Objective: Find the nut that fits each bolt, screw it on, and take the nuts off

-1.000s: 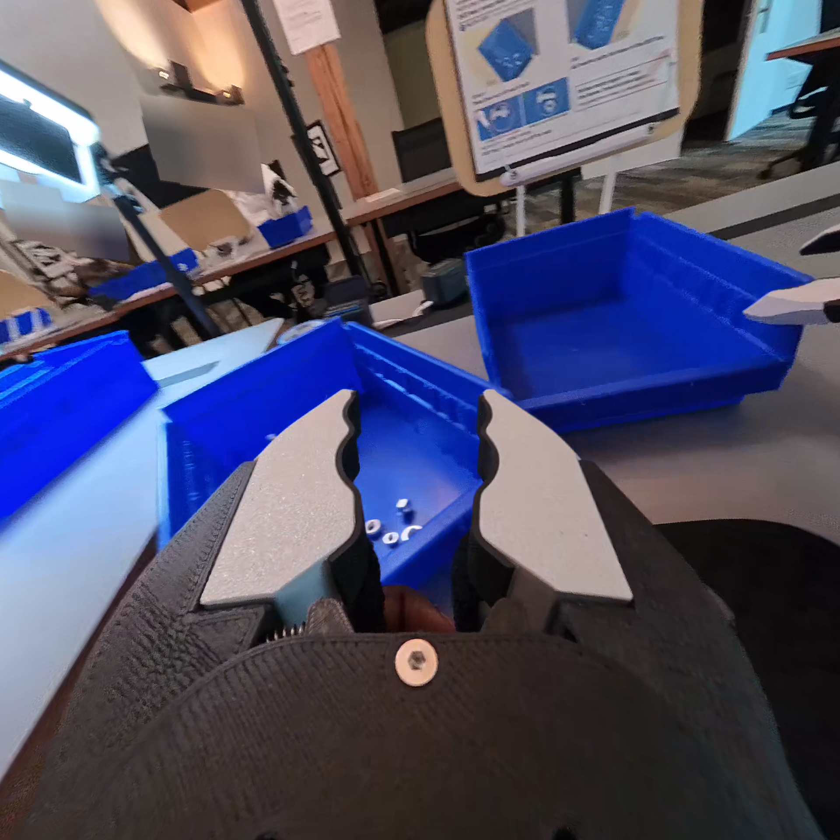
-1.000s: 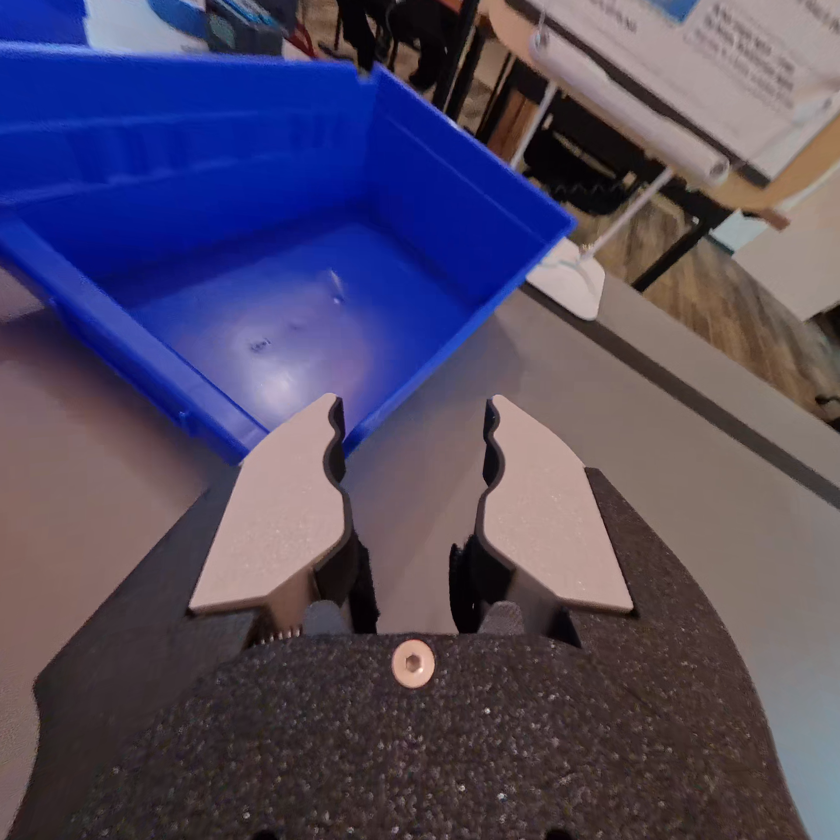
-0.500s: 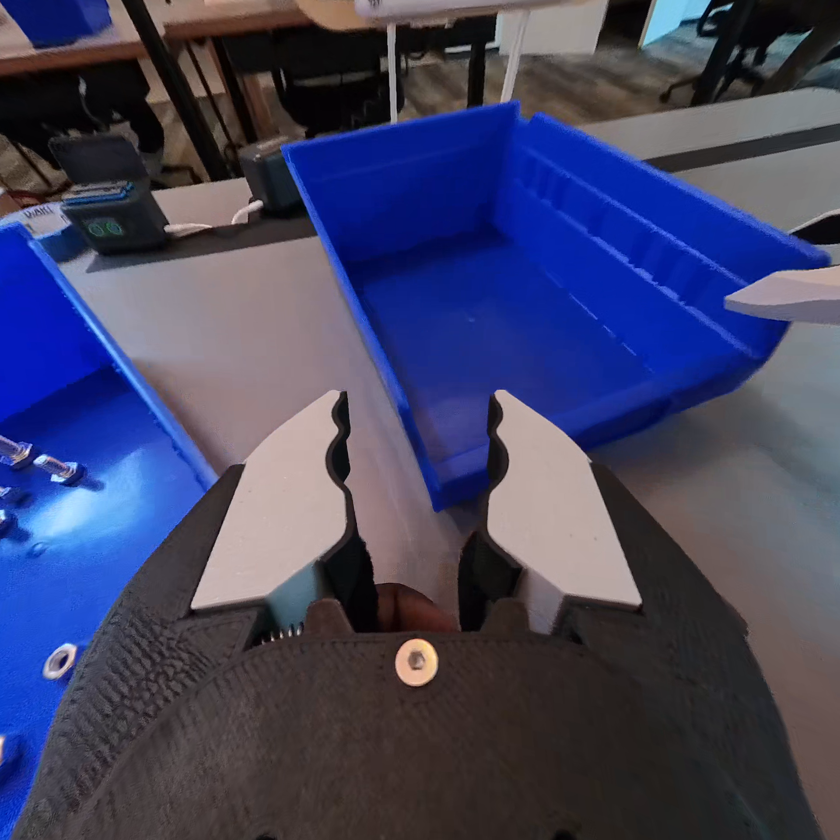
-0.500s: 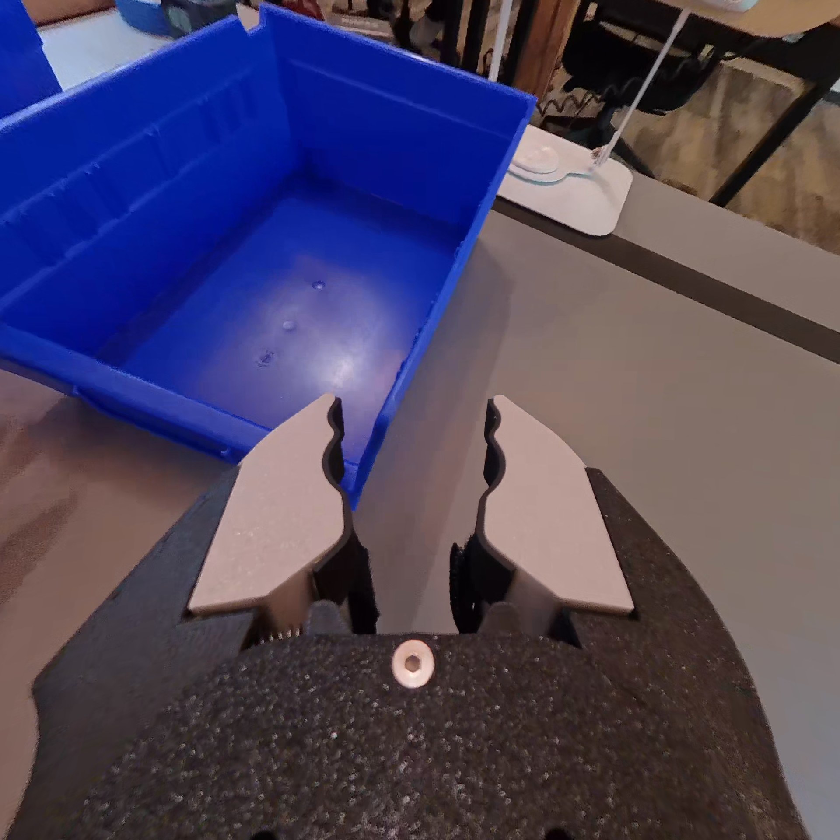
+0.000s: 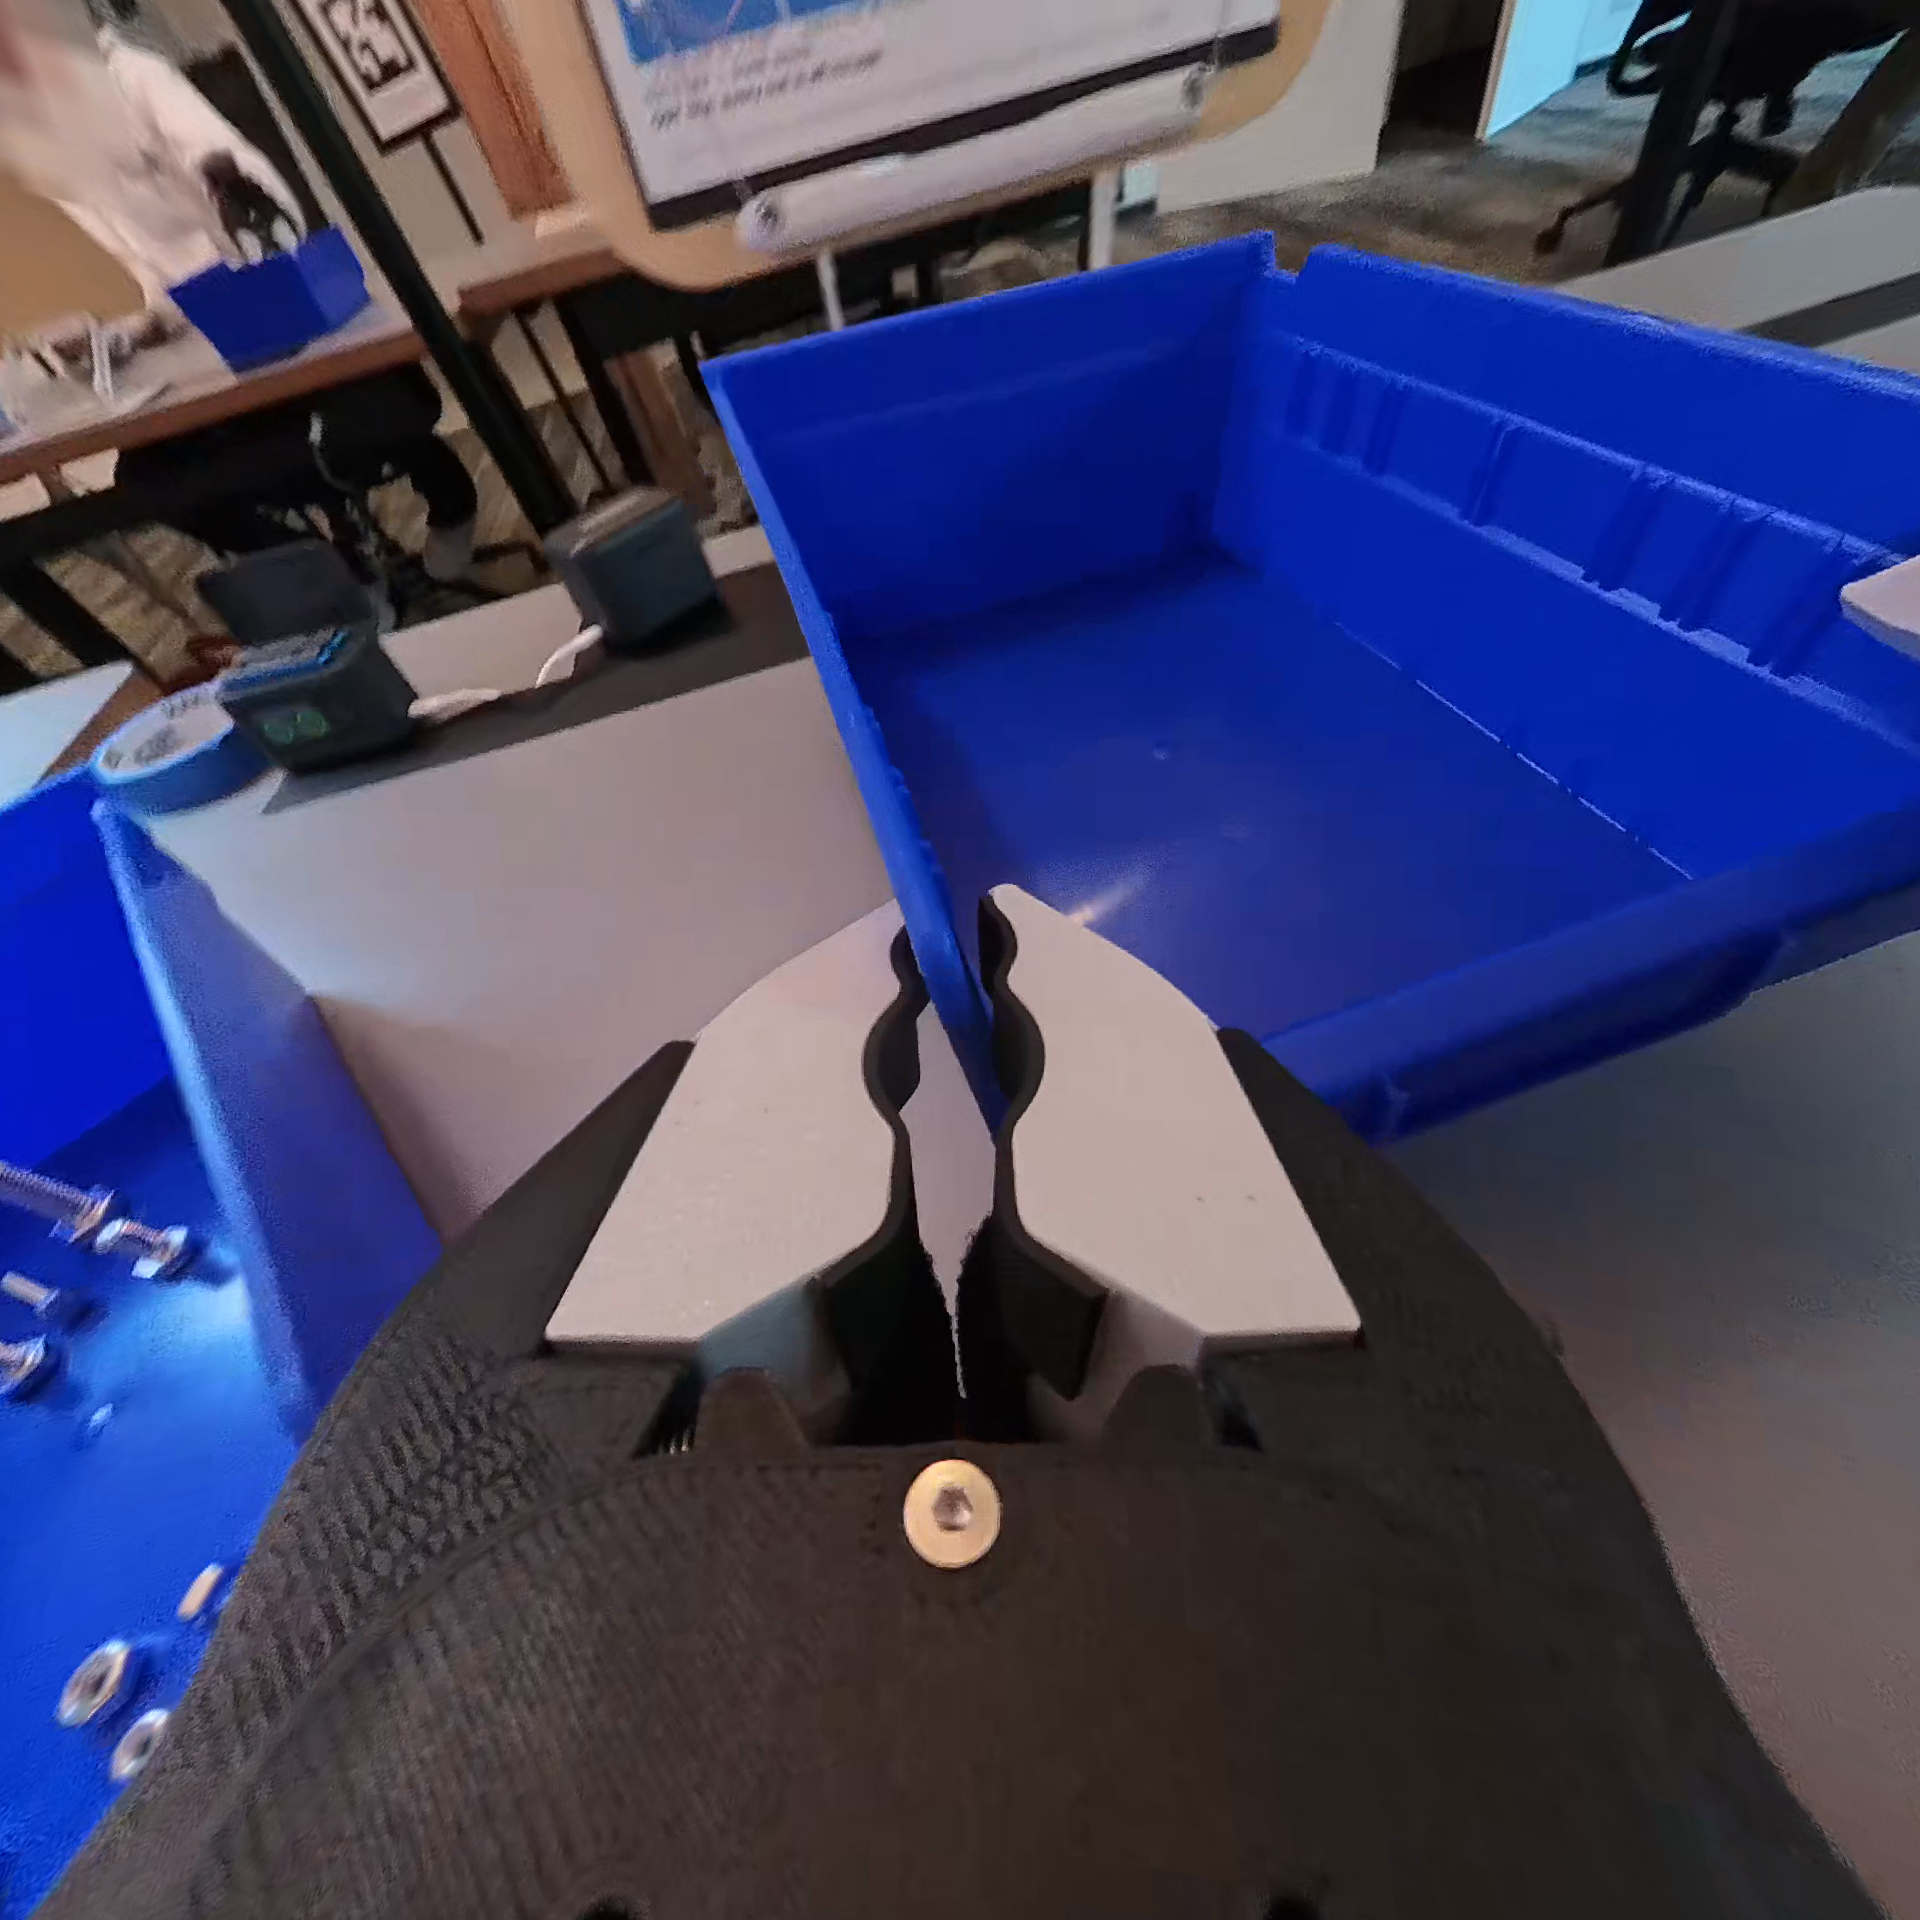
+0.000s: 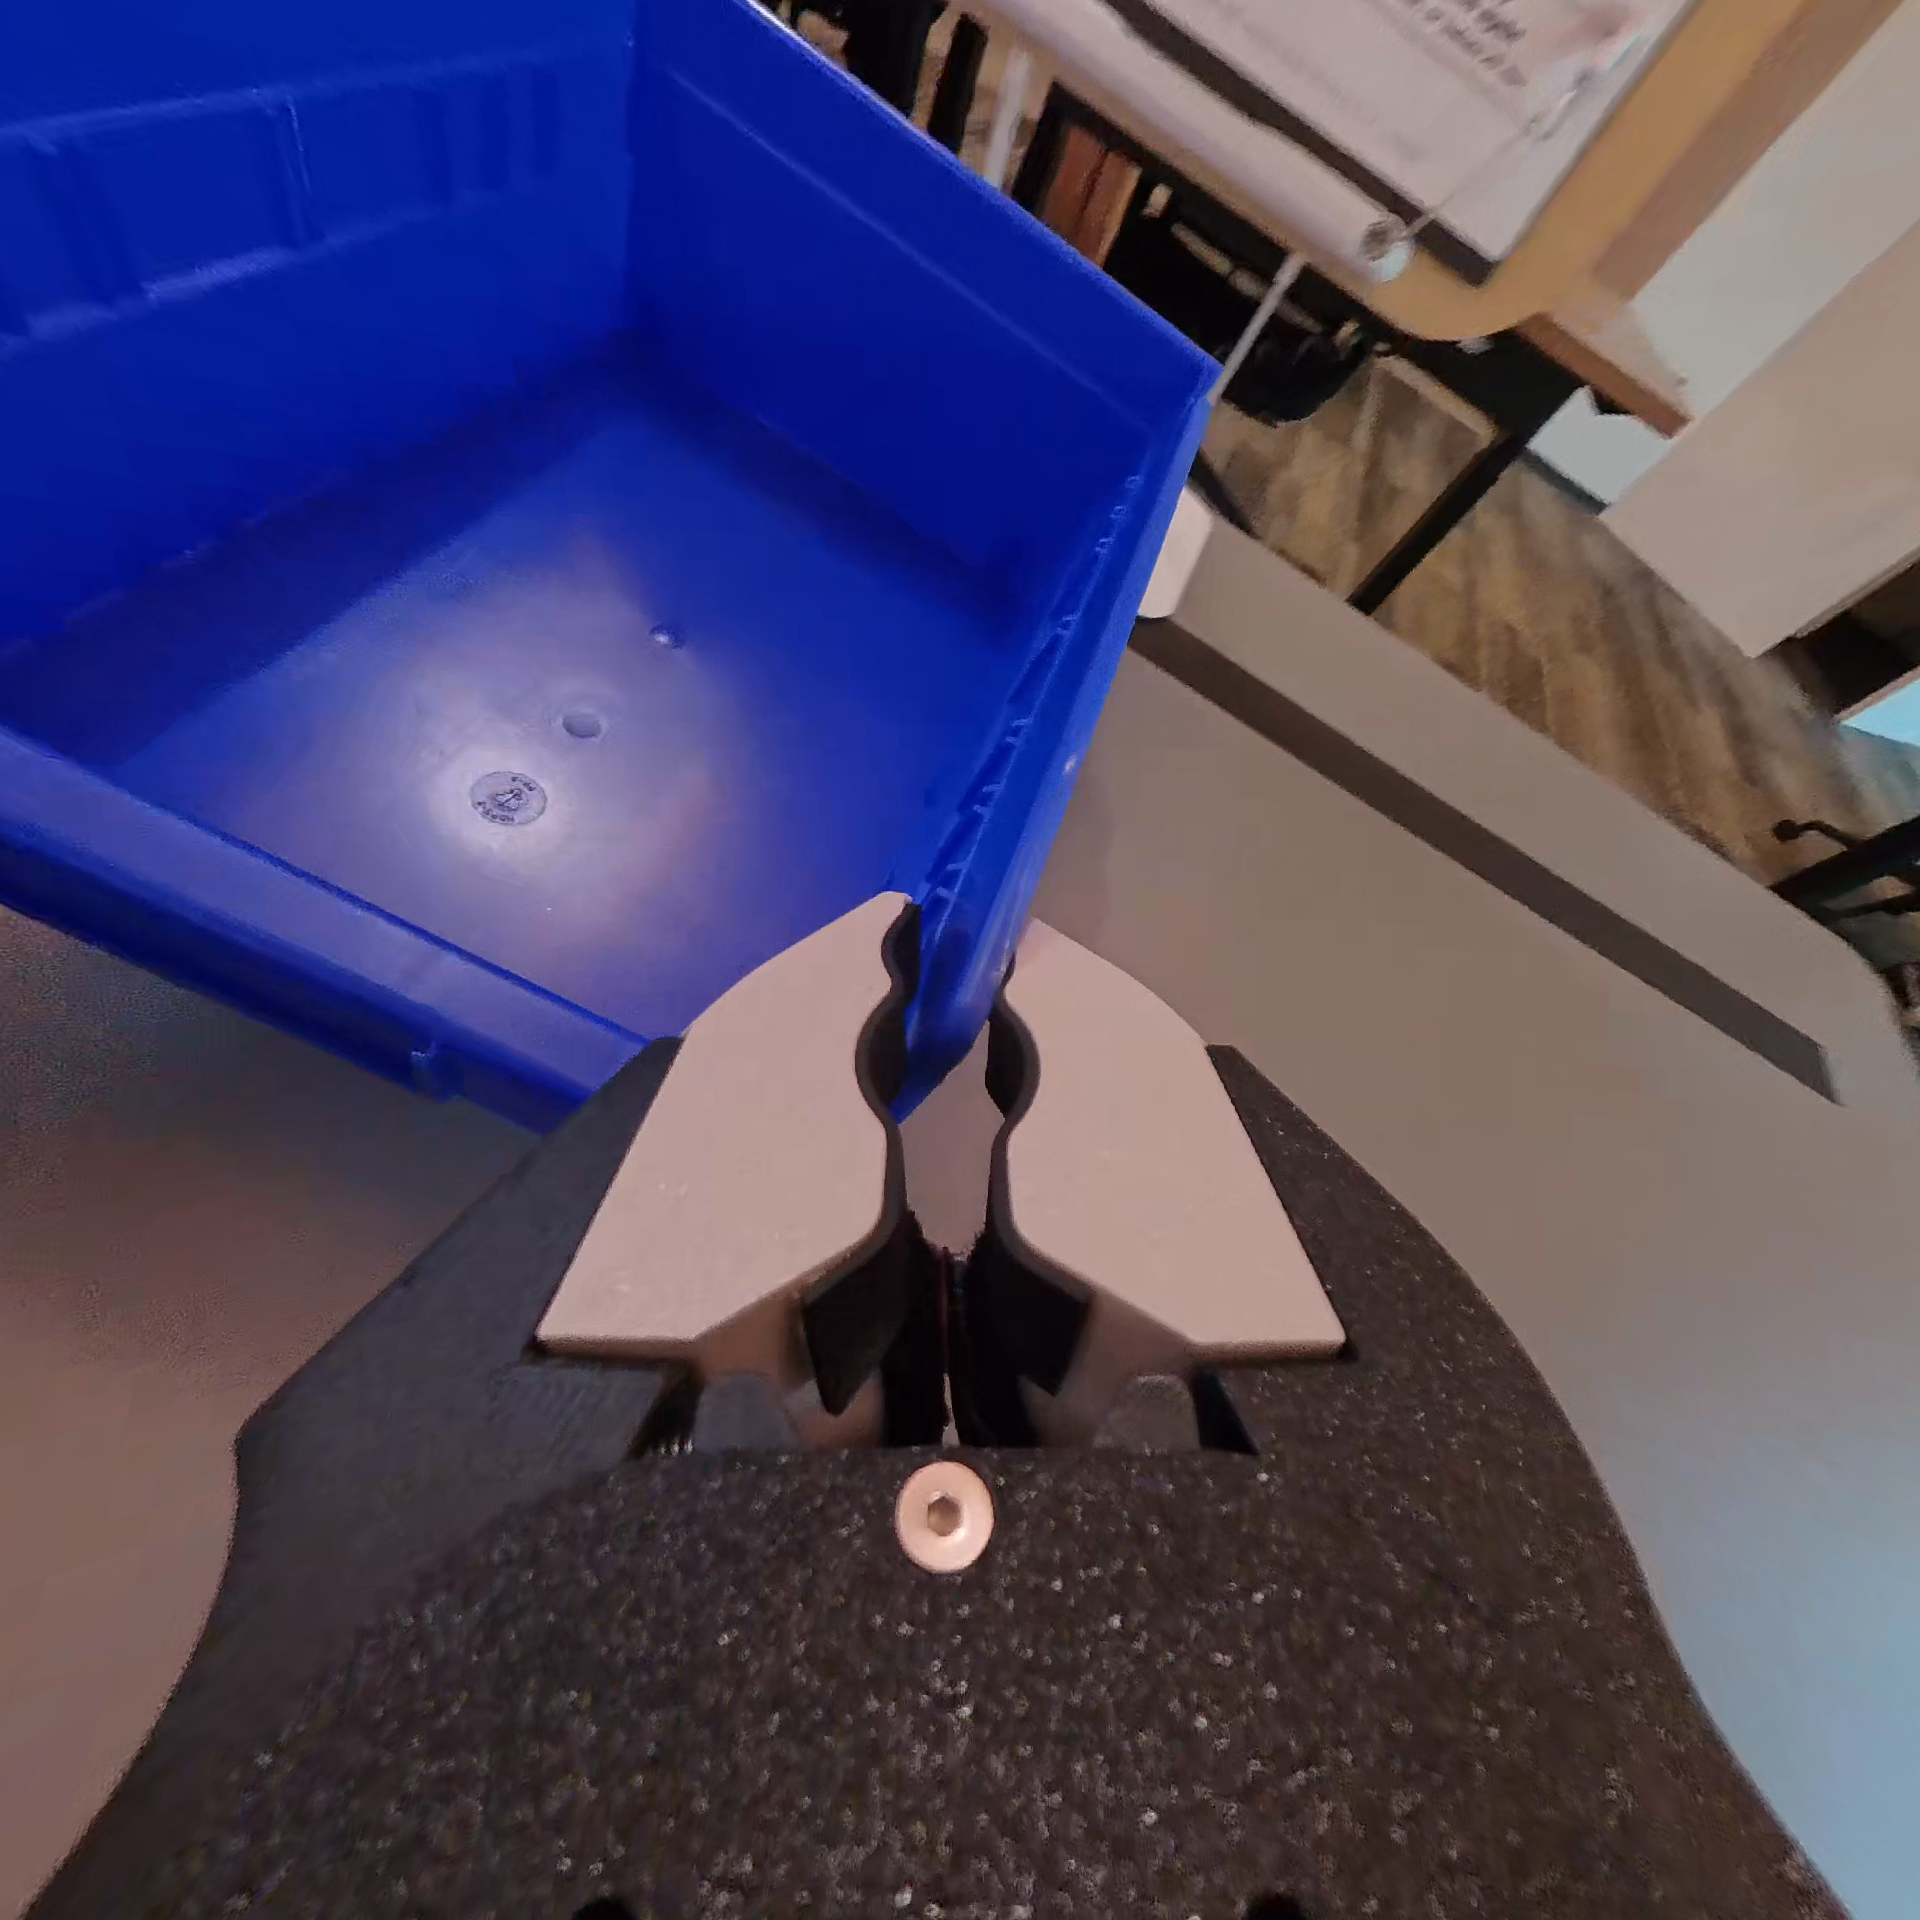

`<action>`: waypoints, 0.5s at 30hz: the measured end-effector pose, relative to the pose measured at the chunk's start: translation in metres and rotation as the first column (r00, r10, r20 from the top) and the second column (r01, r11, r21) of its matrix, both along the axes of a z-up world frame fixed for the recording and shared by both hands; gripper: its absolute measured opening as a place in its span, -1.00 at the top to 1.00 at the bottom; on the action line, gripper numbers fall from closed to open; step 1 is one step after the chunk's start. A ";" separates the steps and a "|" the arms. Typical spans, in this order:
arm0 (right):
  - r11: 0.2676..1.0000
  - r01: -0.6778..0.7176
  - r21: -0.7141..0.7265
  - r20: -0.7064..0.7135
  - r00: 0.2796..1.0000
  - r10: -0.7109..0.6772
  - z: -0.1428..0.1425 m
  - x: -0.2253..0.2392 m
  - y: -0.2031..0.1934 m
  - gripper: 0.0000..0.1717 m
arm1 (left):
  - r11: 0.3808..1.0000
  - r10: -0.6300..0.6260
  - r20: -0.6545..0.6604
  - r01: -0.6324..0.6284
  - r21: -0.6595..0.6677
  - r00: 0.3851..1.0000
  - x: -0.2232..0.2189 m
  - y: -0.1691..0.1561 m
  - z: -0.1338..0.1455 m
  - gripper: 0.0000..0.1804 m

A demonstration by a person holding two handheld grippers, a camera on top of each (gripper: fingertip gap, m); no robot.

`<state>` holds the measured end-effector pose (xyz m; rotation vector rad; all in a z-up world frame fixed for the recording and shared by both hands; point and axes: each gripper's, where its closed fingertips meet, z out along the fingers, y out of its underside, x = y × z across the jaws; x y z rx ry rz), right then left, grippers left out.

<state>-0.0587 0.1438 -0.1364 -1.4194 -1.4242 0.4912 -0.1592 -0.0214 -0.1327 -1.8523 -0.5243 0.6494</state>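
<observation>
An empty blue bin stands on the grey table. My left gripper is shut on its left wall near the front corner, with both pads pressed on the rim. In the right wrist view the same bin shows, and my right gripper is shut on its right wall near the front corner. One finger of the right gripper shows at the right edge of the left wrist view. A second blue bin at the left holds several bolts and loose nuts.
A blue tape roll, a black device and a grey box sit at the table's far side. A poster board stands behind. A dark strip runs across the table on the right. One gripper's finger ends stand about 20 cm off the other's.
Both grippers were open and clear of the empty bin; now each has moved onto a side wall and closed on it. The left one swung away from the bin with the parts.
</observation>
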 end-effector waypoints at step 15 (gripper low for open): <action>0.971 0.230 0.057 -0.015 0.973 -0.230 0.004 0.169 0.141 0.88 | 0.950 -0.311 -0.055 0.311 -0.007 0.949 0.136 0.169 0.002 0.87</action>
